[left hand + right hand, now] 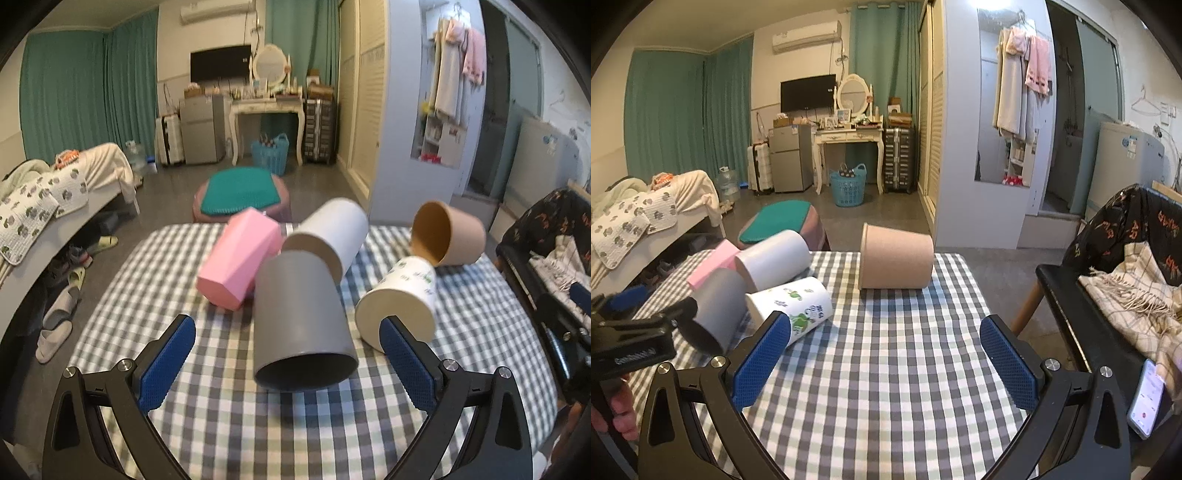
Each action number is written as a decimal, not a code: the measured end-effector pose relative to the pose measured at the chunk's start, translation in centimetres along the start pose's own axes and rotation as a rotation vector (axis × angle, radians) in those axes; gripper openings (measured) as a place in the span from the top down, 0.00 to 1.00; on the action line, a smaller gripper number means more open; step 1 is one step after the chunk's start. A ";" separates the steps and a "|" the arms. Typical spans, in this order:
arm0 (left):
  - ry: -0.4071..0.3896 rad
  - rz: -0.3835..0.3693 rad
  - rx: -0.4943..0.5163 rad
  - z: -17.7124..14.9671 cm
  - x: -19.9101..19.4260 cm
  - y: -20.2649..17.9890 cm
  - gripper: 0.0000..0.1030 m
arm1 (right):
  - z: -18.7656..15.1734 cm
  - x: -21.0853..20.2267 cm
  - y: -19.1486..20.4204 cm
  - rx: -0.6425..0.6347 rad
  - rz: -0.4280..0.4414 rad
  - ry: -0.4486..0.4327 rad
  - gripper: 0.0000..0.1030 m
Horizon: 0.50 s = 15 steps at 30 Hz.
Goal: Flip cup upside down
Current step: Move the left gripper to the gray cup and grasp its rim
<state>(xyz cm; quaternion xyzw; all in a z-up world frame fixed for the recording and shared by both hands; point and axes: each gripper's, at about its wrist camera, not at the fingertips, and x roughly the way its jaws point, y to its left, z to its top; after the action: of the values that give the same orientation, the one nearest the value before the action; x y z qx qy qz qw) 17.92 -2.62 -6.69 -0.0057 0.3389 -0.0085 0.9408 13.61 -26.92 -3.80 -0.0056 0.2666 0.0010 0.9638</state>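
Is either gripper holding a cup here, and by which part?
Nothing is held. The left gripper is open around the lying dark grey plastic cup without touching it; the right gripper is open above bare cloth.

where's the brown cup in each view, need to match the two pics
Left wrist view: the brown cup lies on its side at upper right, on the far right part of the checked table, open mouth toward the camera.
Right wrist view: it lies centre, side-on, at the table's far edge.
Shared landmark: the white printed cup lying nearby.
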 end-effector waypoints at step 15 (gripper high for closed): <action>0.102 -0.021 0.021 -1.0 2.7 -0.7 0.28 | -0.6 3.1 -1.0 0.022 -0.001 0.046 0.00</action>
<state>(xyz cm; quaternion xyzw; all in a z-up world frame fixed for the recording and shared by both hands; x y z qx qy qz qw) 19.38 -3.42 -9.14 0.0009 0.3861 -0.0224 0.9222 15.93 -27.91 -5.91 0.0047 0.2886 -0.0024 0.9574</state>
